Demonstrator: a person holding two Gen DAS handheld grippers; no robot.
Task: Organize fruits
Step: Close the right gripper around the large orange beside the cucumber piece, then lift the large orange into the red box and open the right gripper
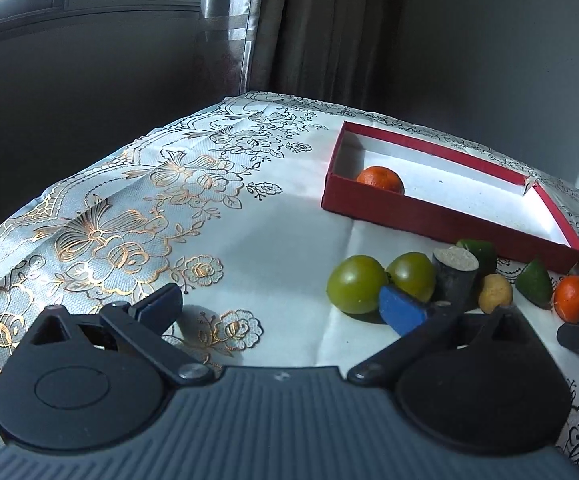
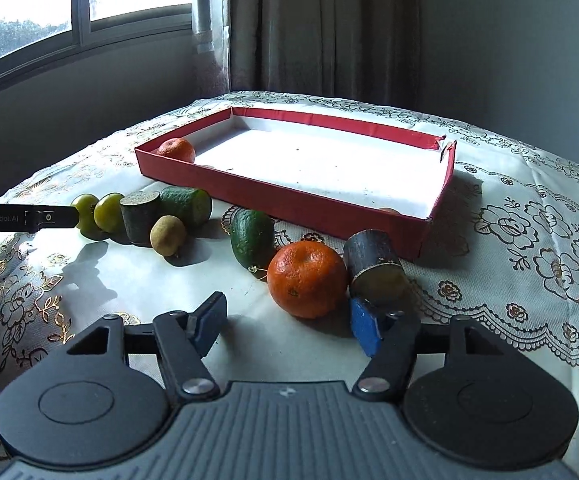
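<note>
A red tray [image 1: 429, 216] [image 2: 273, 196] with a white floor holds one orange [image 1: 381, 179] [image 2: 177, 149] in its left corner. In front of it lie two green round fruits [image 1: 355, 290] [image 2: 109, 212], a dark cut cylinder [image 1: 455, 276] [image 2: 141, 216], a yellowish small fruit [image 1: 495, 292] [image 2: 168, 235], green avocado-like pieces [image 2: 251, 238], a second orange [image 2: 307, 278] [image 1: 572, 298] and another dark cylinder [image 2: 375, 268]. My left gripper [image 1: 281, 306] is open and empty, just left of the green fruits. My right gripper [image 2: 287, 326] is open, right in front of the second orange.
A floral tablecloth [image 1: 137, 220] covers the table, whose left and far edges drop off. A window, curtains and a grey wall stand behind. The left gripper's finger [image 2: 49, 216] reaches in at the left of the right wrist view.
</note>
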